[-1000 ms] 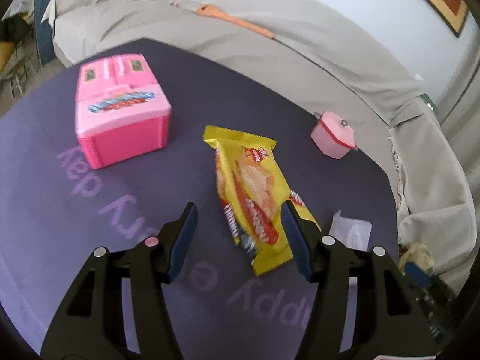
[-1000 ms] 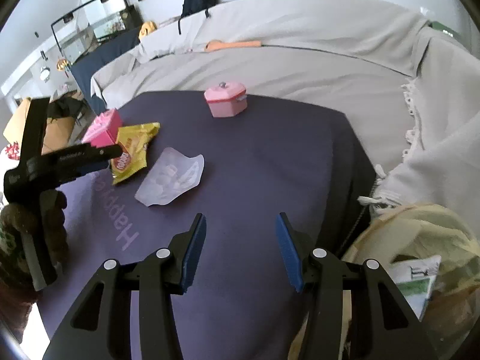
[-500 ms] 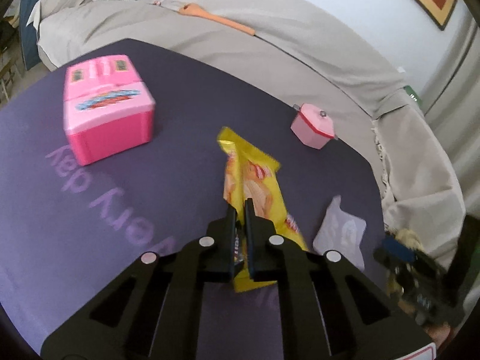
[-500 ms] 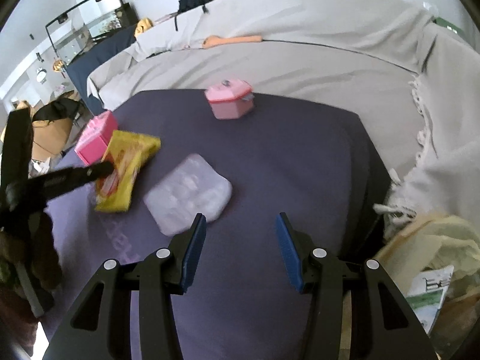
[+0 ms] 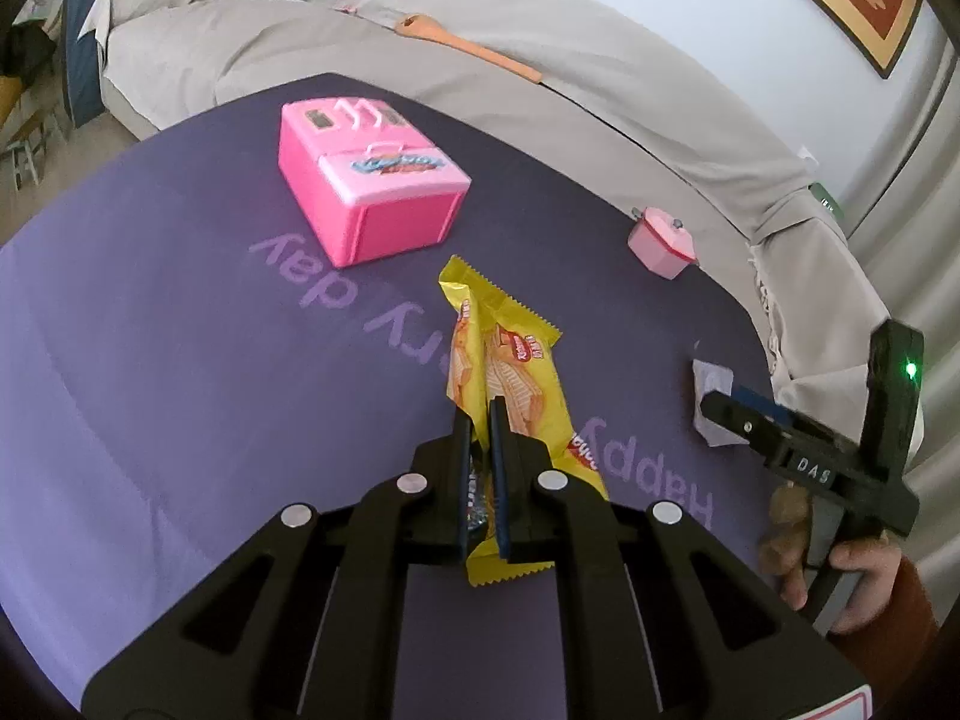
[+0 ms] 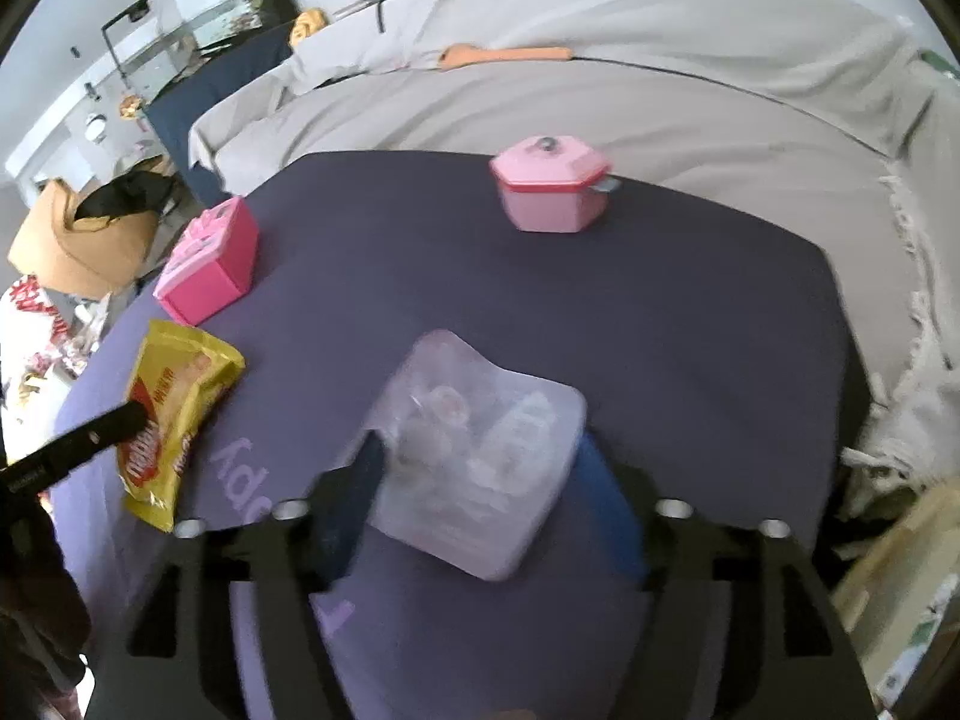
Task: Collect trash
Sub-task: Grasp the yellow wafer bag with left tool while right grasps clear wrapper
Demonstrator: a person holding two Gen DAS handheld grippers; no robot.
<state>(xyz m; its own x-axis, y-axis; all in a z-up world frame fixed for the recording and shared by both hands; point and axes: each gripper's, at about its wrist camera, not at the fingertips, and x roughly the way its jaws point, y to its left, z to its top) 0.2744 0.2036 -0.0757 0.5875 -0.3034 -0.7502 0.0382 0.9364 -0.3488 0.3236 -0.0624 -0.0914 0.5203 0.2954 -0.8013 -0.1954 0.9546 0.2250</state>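
Observation:
My left gripper [image 5: 480, 414] is shut on a yellow snack wrapper [image 5: 510, 372], pinched and lifted a little off the purple table cloth [image 5: 180, 390]. The wrapper also shows at the left of the right wrist view [image 6: 174, 402]. My right gripper [image 6: 480, 462] is open, its fingers on either side of a clear plastic blister tray [image 6: 474, 450] lying on the cloth. The view is blurred, so contact is unclear. In the left wrist view the right gripper [image 5: 744, 408] covers part of the tray [image 5: 711, 384].
A pink toy box [image 5: 372, 204] and a small pink toy pot [image 5: 663, 240] stand on the table. A grey-covered sofa [image 5: 540, 120] with an orange spoon [image 5: 468, 48] lies behind. A bag with paper trash [image 6: 900, 588] sits at the table's right side.
My left gripper closed on the yellow wrapper and raised it. My right gripper moved forward and left until its open fingers straddle the clear tray.

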